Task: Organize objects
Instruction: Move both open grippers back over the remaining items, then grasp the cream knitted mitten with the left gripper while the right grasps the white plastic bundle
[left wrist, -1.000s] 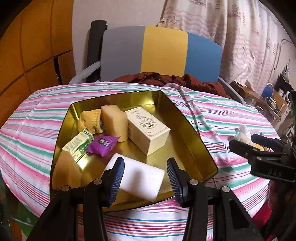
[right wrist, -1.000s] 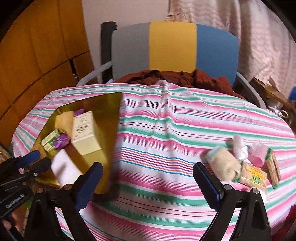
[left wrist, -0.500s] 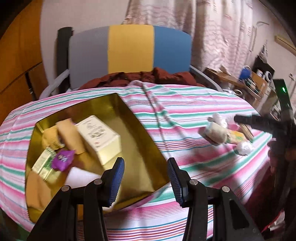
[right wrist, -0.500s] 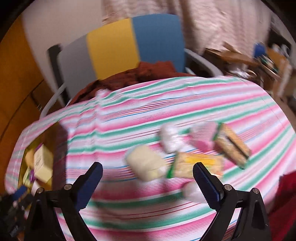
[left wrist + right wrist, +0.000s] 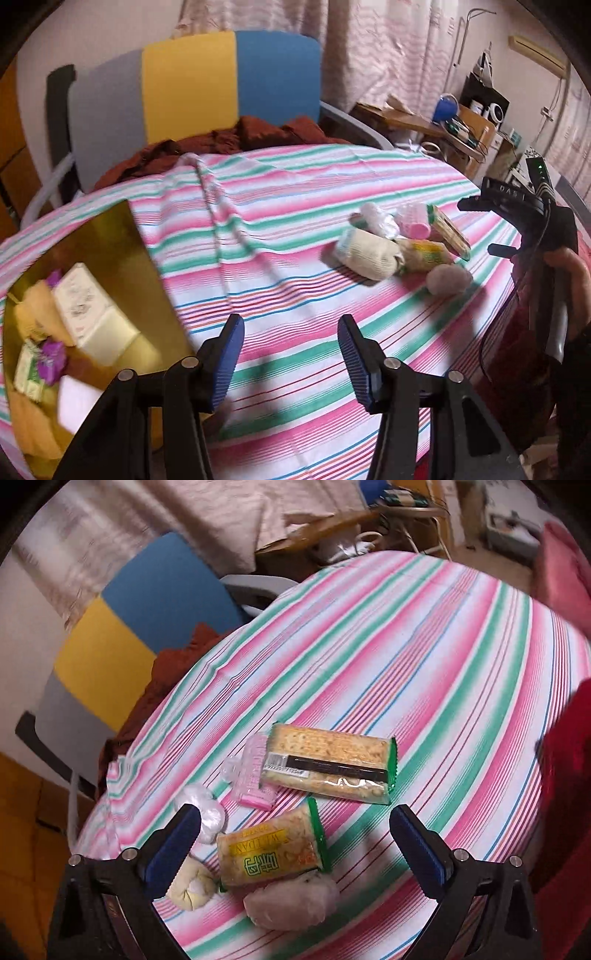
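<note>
Snacks sit bunched up on the striped cloth [image 5: 424, 635], and the right gripper [image 5: 295, 843] hangs right over them with its blue pads spread wide, nothing pinched. Between its tips is the yellow cracker pack [image 5: 269, 853], with a pale plastic-wrapped lump [image 5: 291, 902] just below that, touching its near edge. Past the tips lies the longer cracker pack [image 5: 328, 764], barcode side up, and a pink packet [image 5: 255, 775] is tucked against its left end. A white wrapped ball [image 5: 207, 808] sits by the left fingertip, and a cream sock roll [image 5: 190, 884] peeks out from behind that same finger. The left gripper [image 5: 291, 354] is also wide apart and empty, hovering over bare cloth. From its view the same pile is ahead and to the right, well away from the tips. The gold tin [image 5: 122, 273] is off to its left, close by the left finger, holding a cream box [image 5: 86, 310], a purple sachet [image 5: 50, 358], a green-and-white packet [image 5: 27, 369] and a white block [image 5: 74, 398], all a bit blurry. The other handle shows at the right edge, with a hand [image 5: 570, 288] wrapped around it. A chair [image 5: 188, 81] in grey, yellow and blue stands beyond the table, with brown-red cloth [image 5: 229, 138] heaped on its seat.
</note>
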`<state>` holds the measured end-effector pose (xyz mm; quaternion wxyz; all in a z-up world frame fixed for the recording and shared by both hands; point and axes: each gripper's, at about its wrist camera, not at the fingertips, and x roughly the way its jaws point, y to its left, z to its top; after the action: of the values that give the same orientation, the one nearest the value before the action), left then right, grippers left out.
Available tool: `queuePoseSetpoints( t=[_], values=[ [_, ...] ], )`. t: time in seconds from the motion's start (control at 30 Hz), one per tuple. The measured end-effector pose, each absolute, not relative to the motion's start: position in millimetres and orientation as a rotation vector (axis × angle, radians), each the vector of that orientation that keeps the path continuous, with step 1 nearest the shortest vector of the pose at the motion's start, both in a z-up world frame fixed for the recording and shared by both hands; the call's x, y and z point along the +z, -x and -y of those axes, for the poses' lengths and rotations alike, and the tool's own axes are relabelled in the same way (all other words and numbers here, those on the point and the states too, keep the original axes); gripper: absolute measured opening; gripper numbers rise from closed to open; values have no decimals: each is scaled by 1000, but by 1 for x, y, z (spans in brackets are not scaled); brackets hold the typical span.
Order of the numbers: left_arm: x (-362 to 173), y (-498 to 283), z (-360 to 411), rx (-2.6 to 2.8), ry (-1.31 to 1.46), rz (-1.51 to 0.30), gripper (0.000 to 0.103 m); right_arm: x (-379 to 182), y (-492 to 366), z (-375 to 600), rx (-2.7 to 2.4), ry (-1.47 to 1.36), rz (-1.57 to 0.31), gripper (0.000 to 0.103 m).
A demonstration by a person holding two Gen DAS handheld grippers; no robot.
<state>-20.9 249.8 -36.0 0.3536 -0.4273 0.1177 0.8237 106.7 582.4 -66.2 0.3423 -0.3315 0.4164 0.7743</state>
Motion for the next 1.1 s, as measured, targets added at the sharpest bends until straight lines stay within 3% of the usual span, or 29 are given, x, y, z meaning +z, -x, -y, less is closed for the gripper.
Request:
queuePoseSetpoints(
  t=[0.33, 0.5, 0.8, 1.1],
  values=[
    [-55, 42, -315, 2002, 1230, -203, 58, -74, -104, -583, 2024, 889, -1170, 103],
    [-67, 56, -343, 2001, 1294, -127, 82, -74, -105, -584, 2036, 880, -1196, 103],
    [-90, 78, -383, 2000, 1421, -33, 82, -75, -105, -585, 2051, 885, -1225, 103],
    [-112, 83, -393, 1997, 1378, -114, 79, -76, -101, -585, 2053, 905, -1214, 103]
  ],
)
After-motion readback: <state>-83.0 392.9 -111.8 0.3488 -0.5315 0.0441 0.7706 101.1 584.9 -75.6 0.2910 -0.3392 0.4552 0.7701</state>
